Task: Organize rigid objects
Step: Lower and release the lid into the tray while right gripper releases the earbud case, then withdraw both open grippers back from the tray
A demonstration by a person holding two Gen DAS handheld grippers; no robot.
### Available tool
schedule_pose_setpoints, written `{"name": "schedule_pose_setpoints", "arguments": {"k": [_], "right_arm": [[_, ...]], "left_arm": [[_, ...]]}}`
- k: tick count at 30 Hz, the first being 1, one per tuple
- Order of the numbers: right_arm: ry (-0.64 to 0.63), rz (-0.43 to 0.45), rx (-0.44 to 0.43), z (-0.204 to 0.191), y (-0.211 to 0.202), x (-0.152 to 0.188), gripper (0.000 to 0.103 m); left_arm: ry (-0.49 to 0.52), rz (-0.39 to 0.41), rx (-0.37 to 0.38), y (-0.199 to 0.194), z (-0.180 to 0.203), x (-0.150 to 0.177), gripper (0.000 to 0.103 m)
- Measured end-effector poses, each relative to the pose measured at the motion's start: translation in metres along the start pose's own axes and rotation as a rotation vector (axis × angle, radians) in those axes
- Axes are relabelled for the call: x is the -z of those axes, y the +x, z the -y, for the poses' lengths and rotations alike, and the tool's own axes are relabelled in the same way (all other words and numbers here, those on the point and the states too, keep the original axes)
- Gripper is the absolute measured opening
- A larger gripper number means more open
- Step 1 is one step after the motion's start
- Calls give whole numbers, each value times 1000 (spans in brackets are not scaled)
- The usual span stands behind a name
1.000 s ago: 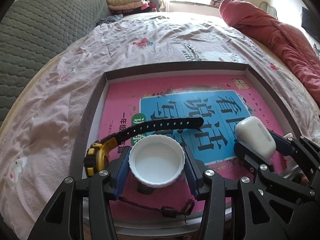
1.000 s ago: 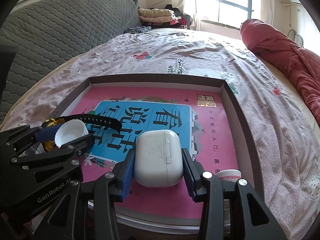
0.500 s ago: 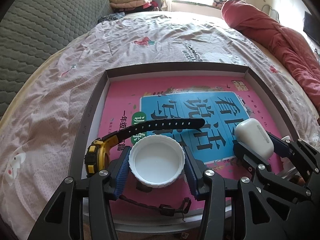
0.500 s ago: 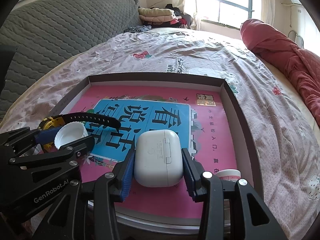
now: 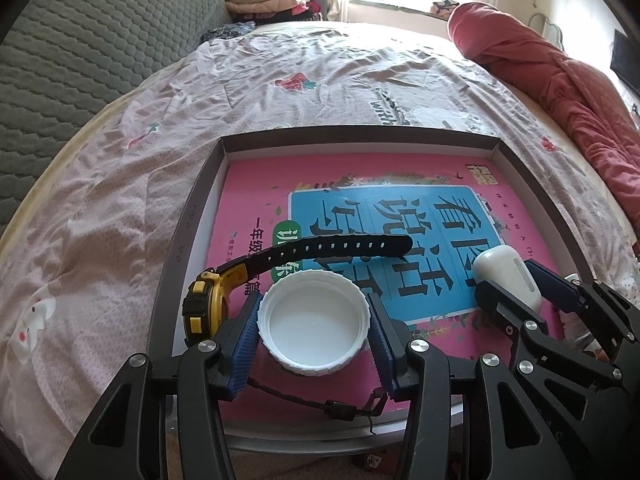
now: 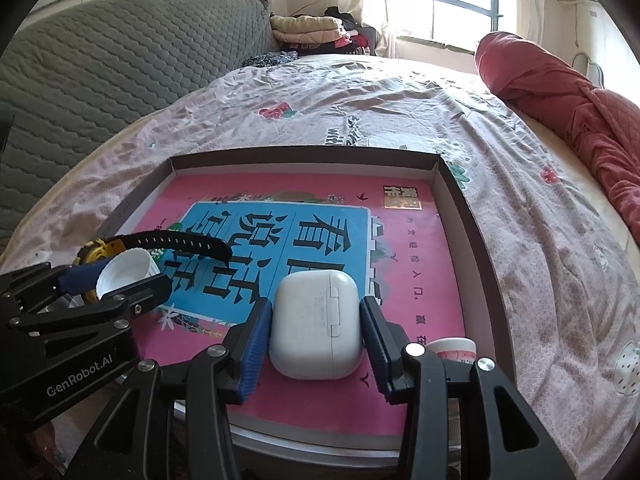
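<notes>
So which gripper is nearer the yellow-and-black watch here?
Left. The left gripper, shut on the white bottle cap, sits right beside the watch. The right gripper, shut on the white earbud case, is further off across the tray.

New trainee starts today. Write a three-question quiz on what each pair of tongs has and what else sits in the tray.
1. True or false: the left tongs are shut on a white cap.
2. What do the right tongs grip? A) the watch B) a white earbud case C) a pen
3. Fill in: the watch with the black strap lies in the tray, on the pink ____, touching neither pair of tongs.

Key
1. True; the cap sits open side up between the blue pads.
2. B, the earbud case.
3. Book.
</notes>
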State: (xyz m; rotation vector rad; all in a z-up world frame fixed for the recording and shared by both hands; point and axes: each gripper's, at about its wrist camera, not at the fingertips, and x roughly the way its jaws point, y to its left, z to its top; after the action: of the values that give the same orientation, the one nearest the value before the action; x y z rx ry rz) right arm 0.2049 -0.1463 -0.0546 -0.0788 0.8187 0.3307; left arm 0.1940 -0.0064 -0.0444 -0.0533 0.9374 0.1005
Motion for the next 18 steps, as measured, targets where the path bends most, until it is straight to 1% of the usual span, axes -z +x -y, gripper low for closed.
{"name": "schedule_pose_setpoints", "arguments": {"k": [6,12,15,18], "right_arm": [[8,8,-10,1,-2,-1,45],[17,24,-19,2,-6,-2,47],[18,40,-25,2,-10,-3,49],[17,52,-29,2,-13,-4,50]], "left_arm": [[-8,13,10,-8,-2,1,52],[-16,38,21,-19,-2,-2,58],[-21,45,21,-23,-4,-3,58],[-20,52,22,-27,-4,-3,58]]}}
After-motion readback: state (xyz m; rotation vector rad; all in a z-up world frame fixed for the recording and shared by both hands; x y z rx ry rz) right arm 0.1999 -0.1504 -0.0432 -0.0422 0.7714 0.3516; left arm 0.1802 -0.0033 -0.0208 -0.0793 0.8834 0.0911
